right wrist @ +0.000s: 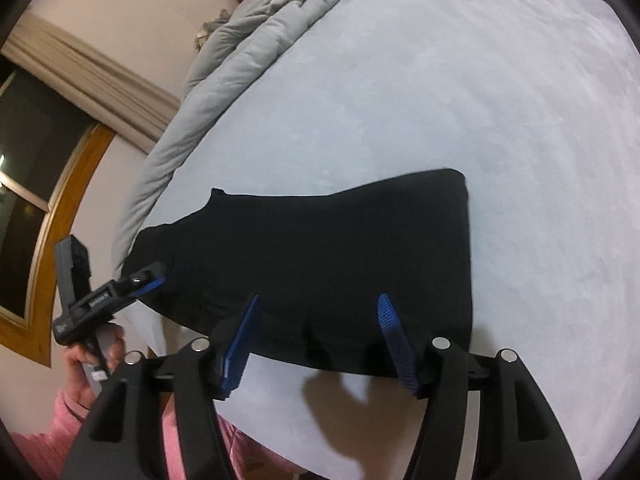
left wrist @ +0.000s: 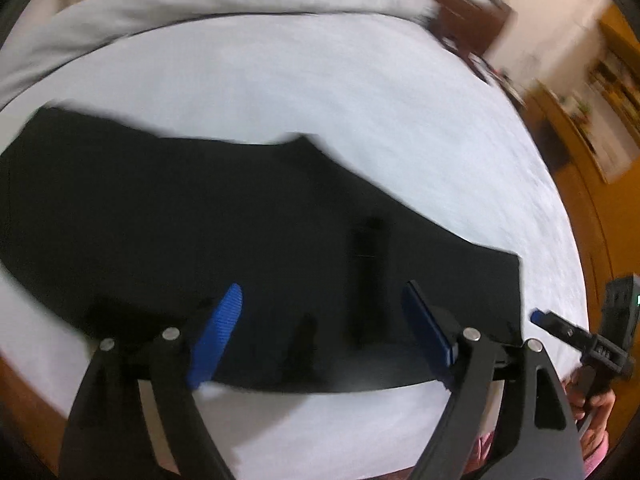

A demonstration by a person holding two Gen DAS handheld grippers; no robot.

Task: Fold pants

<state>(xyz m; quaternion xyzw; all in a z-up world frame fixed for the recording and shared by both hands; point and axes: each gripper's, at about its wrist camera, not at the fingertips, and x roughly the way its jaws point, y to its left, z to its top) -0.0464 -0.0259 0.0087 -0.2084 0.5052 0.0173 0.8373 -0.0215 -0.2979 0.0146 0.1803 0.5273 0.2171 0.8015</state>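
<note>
1. Blurred throughout in the left wrist view; black pants [left wrist: 240,216] show no seams or pockets clearly, and their left end runs out of the frame edge.
2. Cut off at the lower edge of both views: the black arms of each hand-held gripper, with only the blue fingertips and pivot bolts fully seen.
3. Partly seen at lower left of the right wrist view: a pink sleeve [right wrist: 44,432] and a hand [right wrist: 86,372] around a gripper handle.
4. Left hand-held gripper [left wrist: 320,312]: blue fingers [left wrist: 218,336] spread wide apart, clamped on nothing, poised over the near edge of the pants. Touching the cloth or just above it: cannot tell.
5. Same left hand-held gripper seen from the side at centre left of the right wrist view [right wrist: 154,278], its tip at the left corner of the pants; contact unclear.
6. Right hand-held gripper [right wrist: 318,304]: blue fingers [right wrist: 390,320] also wide apart, empty, over the near edge of the pants [right wrist: 320,256].
7. Right hand-held gripper again at the right edge of the left wrist view [left wrist: 538,315], tip just beside the right corner of the pants.
8. Pants lying flat across the middle of a pale blue bed [right wrist: 440,100], in a rough rectangle with a stepped far edge.
9. Grey blanket [right wrist: 240,56] bunched along the far side of the bed, upper left in the right wrist view.
10. Small white lettering on the side-on left hand-held gripper body, too small to read.
11. Window [right wrist: 28,184] with a wooden frame at far left, dark behind the glass.
</note>
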